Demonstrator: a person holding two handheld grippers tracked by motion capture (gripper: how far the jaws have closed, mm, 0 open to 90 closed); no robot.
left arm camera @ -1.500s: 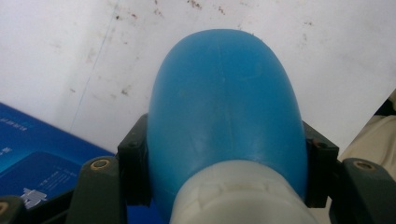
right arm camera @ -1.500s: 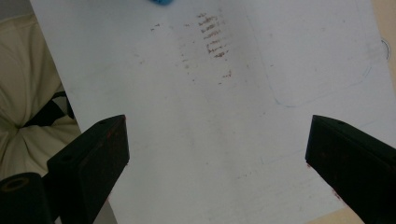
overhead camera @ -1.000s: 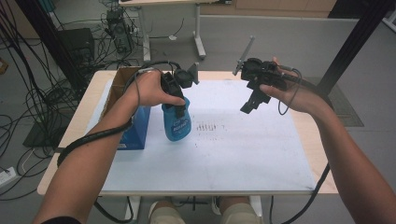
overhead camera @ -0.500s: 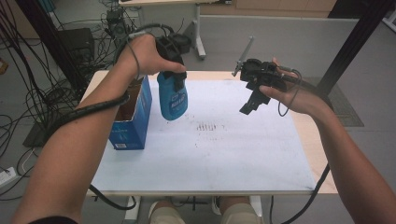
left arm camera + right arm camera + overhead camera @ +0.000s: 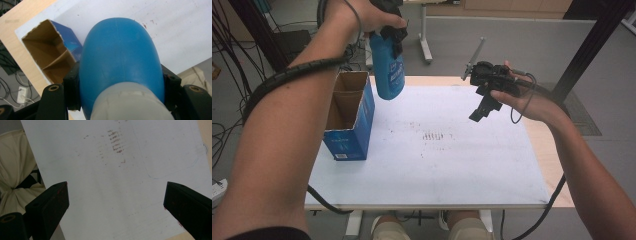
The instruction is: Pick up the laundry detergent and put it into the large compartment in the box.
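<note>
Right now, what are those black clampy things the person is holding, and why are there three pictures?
They are hand-held grabbers: a person holds one in each hand and squeezes things with its two black fingers. One picture comes from a camera high above the table; the other two come from small cameras riding on each grabber, looking along its fingers.

The left grabber is lifted high and its fingers clamp a blue plastic bottle around its neck end. The right grabber hovers over the white sheet covering the wooden table, with its fingers wide apart and nothing between them.

An open blue cardboard box with a divider inside stands on the table's left side. The sheet has faint reddish marks.
</note>
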